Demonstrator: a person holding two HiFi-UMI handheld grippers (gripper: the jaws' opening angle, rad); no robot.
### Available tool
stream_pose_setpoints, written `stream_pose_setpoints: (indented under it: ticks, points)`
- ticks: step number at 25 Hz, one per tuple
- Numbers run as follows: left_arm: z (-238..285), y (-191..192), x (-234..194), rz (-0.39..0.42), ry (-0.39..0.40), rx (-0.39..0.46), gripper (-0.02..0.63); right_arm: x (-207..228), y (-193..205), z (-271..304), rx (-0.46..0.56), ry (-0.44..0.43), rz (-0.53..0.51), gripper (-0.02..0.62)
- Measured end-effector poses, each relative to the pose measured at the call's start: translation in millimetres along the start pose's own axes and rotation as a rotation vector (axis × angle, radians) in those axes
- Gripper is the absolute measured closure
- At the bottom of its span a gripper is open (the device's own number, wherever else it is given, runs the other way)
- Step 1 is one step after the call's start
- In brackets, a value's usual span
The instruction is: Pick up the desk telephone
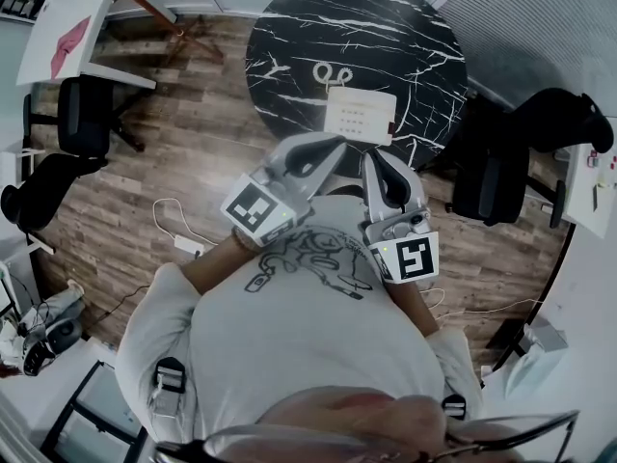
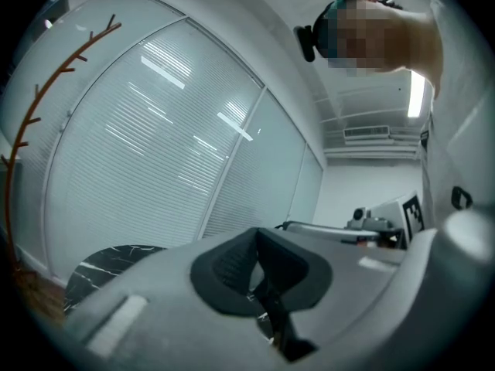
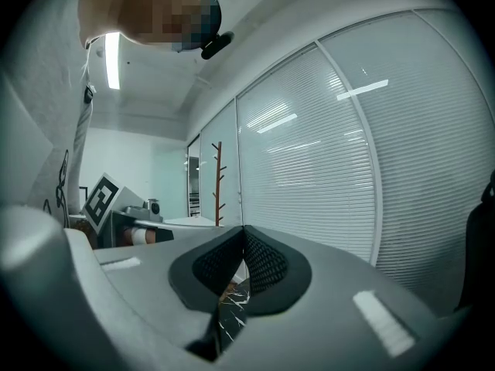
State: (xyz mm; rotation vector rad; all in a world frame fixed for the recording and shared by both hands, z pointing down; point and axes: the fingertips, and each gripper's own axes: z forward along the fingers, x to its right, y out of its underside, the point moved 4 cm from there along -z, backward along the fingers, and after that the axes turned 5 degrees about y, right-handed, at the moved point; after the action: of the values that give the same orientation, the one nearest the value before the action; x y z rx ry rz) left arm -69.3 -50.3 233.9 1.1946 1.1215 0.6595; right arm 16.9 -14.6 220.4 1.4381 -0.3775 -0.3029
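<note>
Left gripper [image 1: 328,146] and right gripper [image 1: 374,159]: both clenched, nothing between the jaws, level, side by side, tips just short of the telephone [image 1: 359,116]. It sits on the round black marble table [image 1: 289,46], at the edge nearest the person. Pale, flat, boxy, rows of small buttons on top; handset not made out. Judged light, stiff, smooth plastic, likely slippery; best taken by opposite side edges, one gripper each.

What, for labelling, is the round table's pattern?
The table is black with white veins; best in head view.
</note>
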Motion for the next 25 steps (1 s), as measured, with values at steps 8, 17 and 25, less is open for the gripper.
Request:
stream_pose_setpoints:
  ticks: [8, 17, 25]
  points:
    - [23.6, 0.4, -8.1, -0.022, -0.014, 0.002, 0.603, 21.5, 2.1, 6.4, -0.006, -0.027, 0.017, 0.591]
    - [43.8, 10.4, -15.5, -0.033, -0.084, -0.018, 0.603, 49.4, 10.5, 8.2, -0.043, -0.052, 0.025, 0.59]
    - [50.1, 34.9, -33.7, -0.058, -0.12, -0.043, 0.576, 73.0, 34.8, 17.8, -0.09, -0.065, 0.054, 0.569]
